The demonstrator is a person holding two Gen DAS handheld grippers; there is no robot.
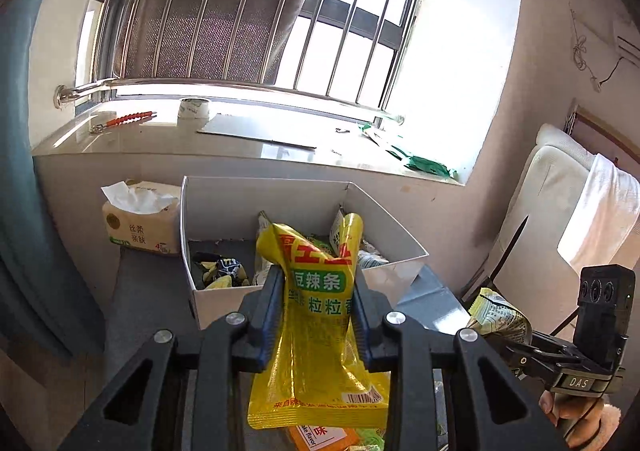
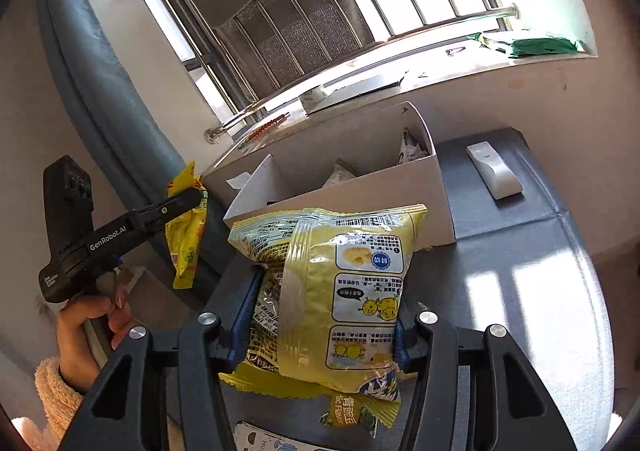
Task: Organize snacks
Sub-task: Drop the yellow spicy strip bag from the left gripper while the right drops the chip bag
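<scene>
Fingers of the left gripper are clenched on a yellow spicy-strip pouch, gripped mid-length with its long axis running away from the camera toward the white box. Same deal on the right gripper: pale yellow chip bags are pinched between both pads, what looks like two of them stacked, though that can't be fully confirmed. Both loads are held up just short of the box's near wall, so the box lies straight ahead of each. Neither hand can really be called nearer. Several snack packets are already seen inside the box. It's parked at the far edge of the grey worktop, under the windowsill, with a tissue pack beside it and a white remote on the other side.
</scene>
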